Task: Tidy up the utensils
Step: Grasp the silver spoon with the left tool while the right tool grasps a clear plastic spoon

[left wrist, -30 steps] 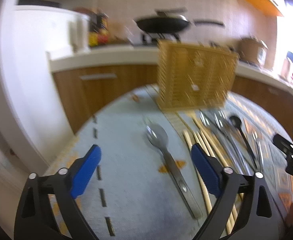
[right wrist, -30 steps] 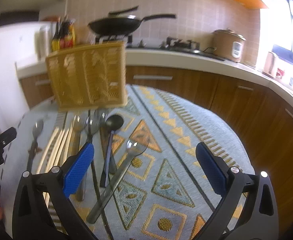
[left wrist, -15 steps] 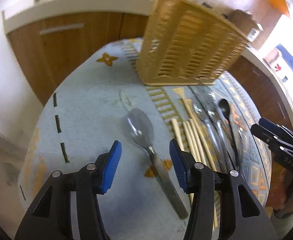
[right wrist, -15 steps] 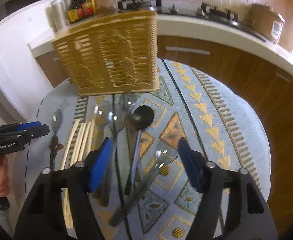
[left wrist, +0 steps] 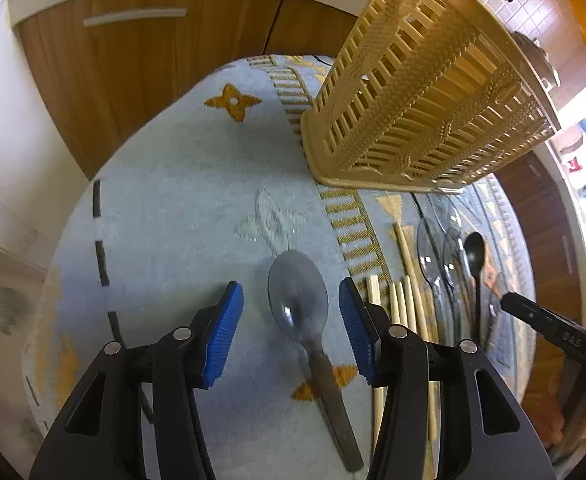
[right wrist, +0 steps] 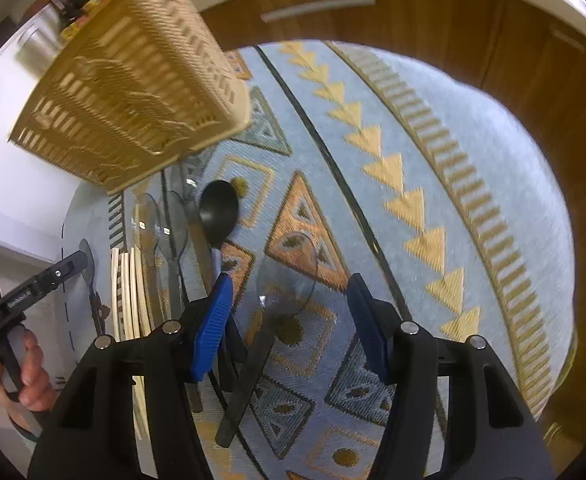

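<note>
The left gripper [left wrist: 291, 332] is hovering with its fingers [left wrist: 225, 336] released and parted, straddling the bowl of a grey spoon [left wrist: 299, 300] without touching it. That spoon is lying flat on the patterned cloth surface [left wrist: 181, 208], nearer than the tan basket [left wrist: 425, 92], its long axis running from the bowl between the fingers back along the handle toward the camera and a little to the right. So a grip would seem to need only a small drop and a squeeze across the spoon's neck.

The right gripper [right wrist: 289, 320] is doing much the same: its fingers [right wrist: 213, 320] are released and framing the bowl of a clear spoon [right wrist: 289, 280], whose dark handle is slanting down and left under the left finger. Each hand is nearest its own spoon.

Between the two spoons, in front of the basket, pale chopsticks [left wrist: 403, 292], more clear spoons and a black spoon [right wrist: 219, 212] are lying in a row. Behind the basket, wooden kitchen cabinets [left wrist: 173, 60] and a counter edge are showing
</note>
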`<state>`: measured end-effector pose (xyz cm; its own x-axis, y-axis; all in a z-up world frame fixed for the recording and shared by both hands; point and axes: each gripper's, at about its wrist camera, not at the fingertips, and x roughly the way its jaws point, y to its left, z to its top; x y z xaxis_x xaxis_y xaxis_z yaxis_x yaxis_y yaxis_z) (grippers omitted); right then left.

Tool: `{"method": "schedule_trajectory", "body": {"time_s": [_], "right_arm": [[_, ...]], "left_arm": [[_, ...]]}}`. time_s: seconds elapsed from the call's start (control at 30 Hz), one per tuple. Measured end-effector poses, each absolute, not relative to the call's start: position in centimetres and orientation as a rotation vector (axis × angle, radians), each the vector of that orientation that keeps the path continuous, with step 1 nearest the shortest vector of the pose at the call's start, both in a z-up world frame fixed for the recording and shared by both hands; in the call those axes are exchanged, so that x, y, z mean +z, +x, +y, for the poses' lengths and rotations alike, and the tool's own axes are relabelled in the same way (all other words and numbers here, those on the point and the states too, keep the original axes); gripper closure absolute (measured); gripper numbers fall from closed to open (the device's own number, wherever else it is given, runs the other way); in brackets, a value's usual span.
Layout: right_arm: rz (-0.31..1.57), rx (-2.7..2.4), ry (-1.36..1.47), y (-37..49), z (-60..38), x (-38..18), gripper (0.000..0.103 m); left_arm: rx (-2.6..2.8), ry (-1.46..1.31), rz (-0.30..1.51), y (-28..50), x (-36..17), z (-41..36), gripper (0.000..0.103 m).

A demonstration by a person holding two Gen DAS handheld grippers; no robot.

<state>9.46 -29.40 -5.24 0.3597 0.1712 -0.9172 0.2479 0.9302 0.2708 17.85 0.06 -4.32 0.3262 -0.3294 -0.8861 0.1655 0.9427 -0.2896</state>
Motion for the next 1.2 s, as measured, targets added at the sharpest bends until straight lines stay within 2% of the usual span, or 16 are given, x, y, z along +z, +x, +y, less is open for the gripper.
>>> {"method": "schedule_trajectory", "body": {"time_s": [0.13, 0.23, 0.3, 0.43, 0.7, 0.8, 0.93, 0.97, 1.1, 1.2], "right_arm": [[1.238, -0.084, 0.402, 9.8, -29.0, -5.8, 0.052], [1.229, -0.137, 0.38, 9.6, -28.2, -5.8, 0.052], [1.228, -0.156, 0.375, 10.1, -27.7, -5.9, 0.052], [1.233, -0.218, 0.319, 10.7, -26.4, -6.0, 0.066], [1.277, -0.249, 0.163, 12.7, -22.6, -6.3, 0.066], [1.278, -0.234, 0.146, 13.0, -22.0, -6.4, 0.071], [1.26, -0.204, 0.106, 13.6, -22.0, -6.4, 0.072], [1.253, -0.198, 0.096, 13.5, -21.9, -6.4, 0.072], [1.181, -0.136, 0.101, 11.7, -21.4, -5.7, 0.072], [1.071, -0.087, 0.099, 9.9, -21.5, -4.2, 0.072]], "left_arm": [[-0.273, -0.081, 1.168, 18.0, -4.4, -1.5, 0.055], [-0.23, -0.011, 1.139, 18.0, -4.6, -2.6, 0.064], [-0.222, 0.022, 1.122, 18.0, -4.6, -3.0, 0.065], [-0.238, 0.017, 1.133, 18.1, -4.4, -2.9, 0.066], [-0.285, 0.03, 1.205, 18.9, -4.3, -2.3, 0.068], [-0.263, 0.047, 1.207, 18.9, -4.4, -2.6, 0.068], [-0.221, 0.083, 1.189, 19.0, -4.4, -3.8, 0.066], [-0.202, 0.112, 1.179, 18.8, -4.4, -4.2, 0.073], [-0.21, 0.112, 1.142, 17.8, -4.2, -4.4, 0.074], [-0.274, 0.016, 1.075, 16.3, -3.4, -2.8, 0.08]]}}
